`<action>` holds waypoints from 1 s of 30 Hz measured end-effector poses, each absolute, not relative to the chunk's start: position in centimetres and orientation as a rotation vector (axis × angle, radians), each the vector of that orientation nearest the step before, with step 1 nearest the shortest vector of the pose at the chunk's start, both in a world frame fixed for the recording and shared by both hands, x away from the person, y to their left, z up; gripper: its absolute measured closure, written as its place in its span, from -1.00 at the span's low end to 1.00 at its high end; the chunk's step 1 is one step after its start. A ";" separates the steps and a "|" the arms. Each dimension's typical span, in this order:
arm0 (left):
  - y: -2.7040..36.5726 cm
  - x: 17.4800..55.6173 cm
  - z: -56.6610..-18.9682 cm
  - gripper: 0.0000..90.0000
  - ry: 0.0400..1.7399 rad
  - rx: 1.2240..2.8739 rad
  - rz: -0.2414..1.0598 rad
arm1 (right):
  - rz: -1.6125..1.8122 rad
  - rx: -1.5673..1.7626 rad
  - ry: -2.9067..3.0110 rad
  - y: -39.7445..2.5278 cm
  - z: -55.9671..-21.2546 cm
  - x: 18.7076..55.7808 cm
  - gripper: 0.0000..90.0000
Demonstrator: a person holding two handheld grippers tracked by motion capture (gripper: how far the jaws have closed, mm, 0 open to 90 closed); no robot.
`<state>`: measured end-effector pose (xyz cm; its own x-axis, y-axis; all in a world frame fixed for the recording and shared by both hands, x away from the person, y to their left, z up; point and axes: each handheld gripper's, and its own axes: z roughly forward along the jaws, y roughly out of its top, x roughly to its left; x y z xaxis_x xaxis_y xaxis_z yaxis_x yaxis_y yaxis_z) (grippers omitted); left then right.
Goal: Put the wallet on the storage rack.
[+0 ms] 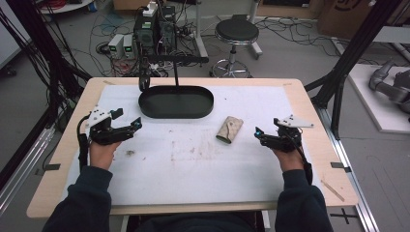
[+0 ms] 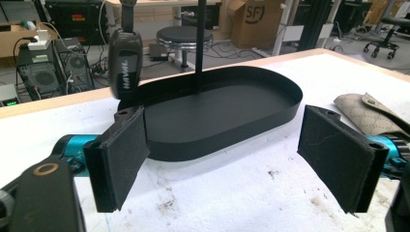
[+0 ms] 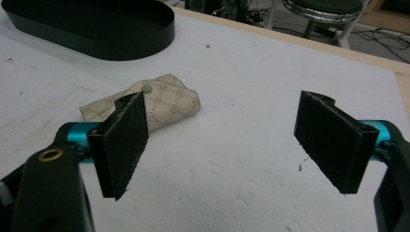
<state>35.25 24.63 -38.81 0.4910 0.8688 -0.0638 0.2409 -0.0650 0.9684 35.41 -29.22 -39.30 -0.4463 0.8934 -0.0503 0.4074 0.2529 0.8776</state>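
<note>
A beige patterned pouch (image 1: 230, 130) lies on its side on the white-covered surface (image 1: 193, 169), right of centre and just in front of a black oval tray (image 1: 176, 102). The tray sits toward the far edge, with a thin black post (image 1: 176, 72) rising from it and a dark key fob (image 2: 124, 64) hanging by its left end. The right hand-held gripper (image 1: 257, 133) hovers near the pouch, jaws spread wide and holding nothing. The left hand-held gripper (image 1: 137, 123) sits well apart on the other side, pointing at the tray, jaws likewise wide and empty. A round stool (image 1: 236, 33) stands on the floor beyond the surface.
</note>
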 end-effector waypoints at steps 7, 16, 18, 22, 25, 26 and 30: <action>25.5 34.5 -38.7 -0.60 0.984 1.587 0.722 | 1.099 1.189 2.034 -25.7 -39.9 36.8 -0.55; 25.8 34.6 -39.3 -0.60 1.015 1.597 0.711 | 1.024 1.170 2.130 -20.4 -41.1 39.0 -0.38; 25.8 34.6 -39.4 -0.60 1.015 1.599 0.710 | 1.000 1.164 2.151 -19.3 -41.5 39.4 -0.35; 25.8 34.7 -39.4 -0.60 1.020 1.596 0.708 | 0.882 1.129 2.201 -17.8 -42.6 39.9 -0.25; 25.9 34.7 -39.4 -0.60 1.025 1.596 0.708 | 0.836 1.139 2.220 -18.2 -42.7 39.8 -0.24; 26.0 34.7 -39.4 -0.60 1.029 1.591 0.708 | 0.821 1.139 2.219 -18.4 -42.5 39.7 -0.20; 26.0 34.7 -39.4 -0.60 1.030 1.591 0.711 | 0.788 1.163 2.218 -20.4 -42.3 39.3 -0.15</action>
